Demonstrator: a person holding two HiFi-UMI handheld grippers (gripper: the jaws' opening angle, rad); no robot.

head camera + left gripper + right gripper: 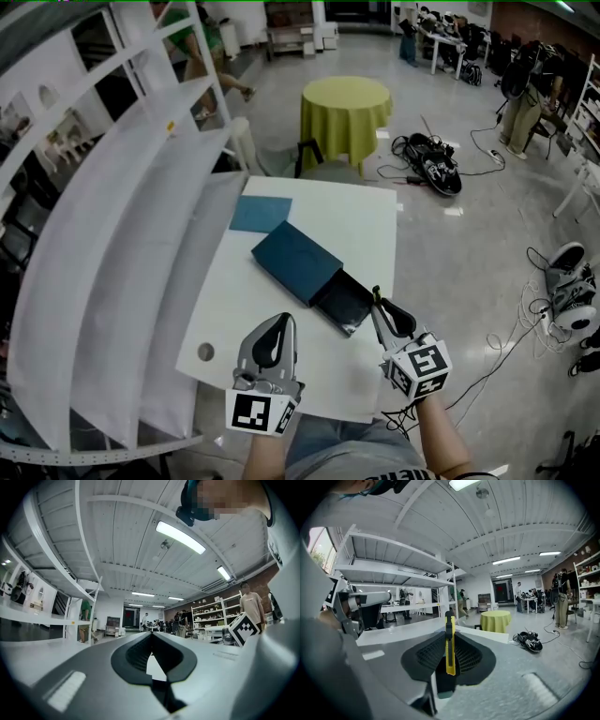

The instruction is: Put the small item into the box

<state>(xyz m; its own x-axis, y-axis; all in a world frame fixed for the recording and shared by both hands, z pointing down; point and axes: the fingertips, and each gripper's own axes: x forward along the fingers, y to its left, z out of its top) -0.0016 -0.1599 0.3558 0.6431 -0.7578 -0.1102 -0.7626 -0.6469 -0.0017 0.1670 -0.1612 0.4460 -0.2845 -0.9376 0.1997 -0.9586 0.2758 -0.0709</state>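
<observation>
box [295, 262] on table [370, 220], sheet [260, 214] behind

Head cam sits high up & looks steeply down on the white table [375, 216]. Left gripper [151, 637] cam sits low, v. close behind its jaws, tipped up at the ceiling. Right gripper [449, 623] cam is close too, facing far across the table. It & head cam both see the green round table [495, 619].

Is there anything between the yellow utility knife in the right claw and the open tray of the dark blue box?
Nothing visible does. The right claw, shut on the yellow utility knife, is just beside the open black tray of the dark blue box, which looks empty.
</observation>
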